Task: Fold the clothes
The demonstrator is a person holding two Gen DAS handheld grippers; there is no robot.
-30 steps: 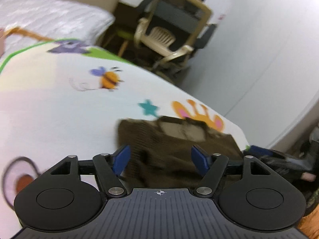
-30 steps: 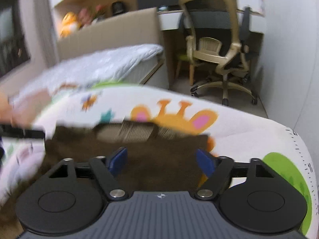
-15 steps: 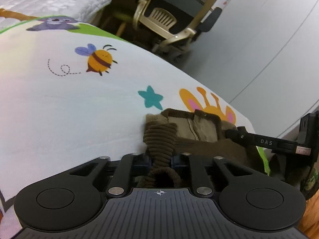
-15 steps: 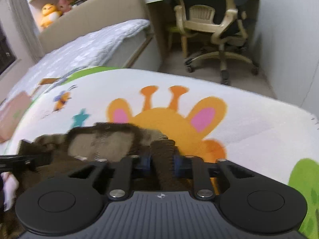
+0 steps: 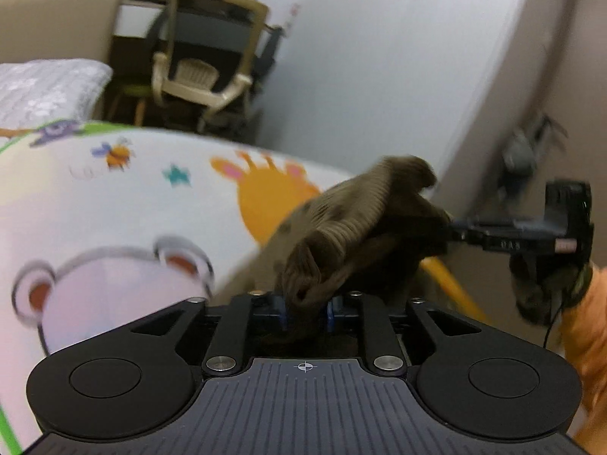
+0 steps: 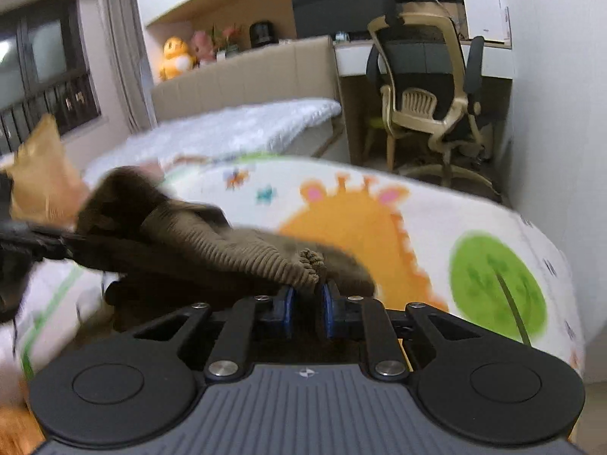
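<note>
left gripper (image 5: 306, 313): fingers clamped, eased slightly wider | right gripper (image 6: 306, 305): fingers clamped, both angled downward

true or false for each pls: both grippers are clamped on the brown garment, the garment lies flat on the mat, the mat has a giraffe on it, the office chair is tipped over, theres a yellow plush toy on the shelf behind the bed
1. Both grippers are clamped on the brown corduroy garment. True: the left gripper and the right gripper each pinch a fold of it.
2. The garment lies flat on the mat. False: it is bunched and lifted above the play mat, stretched between the two grippers.
3. The mat has a giraffe on it. True: an orange giraffe is printed there.
4. The office chair is tipped over. False: the office chair stands upright by the desk.
5. A yellow plush toy sits on the shelf behind the bed. True: the yellow plush toy is there.
</note>
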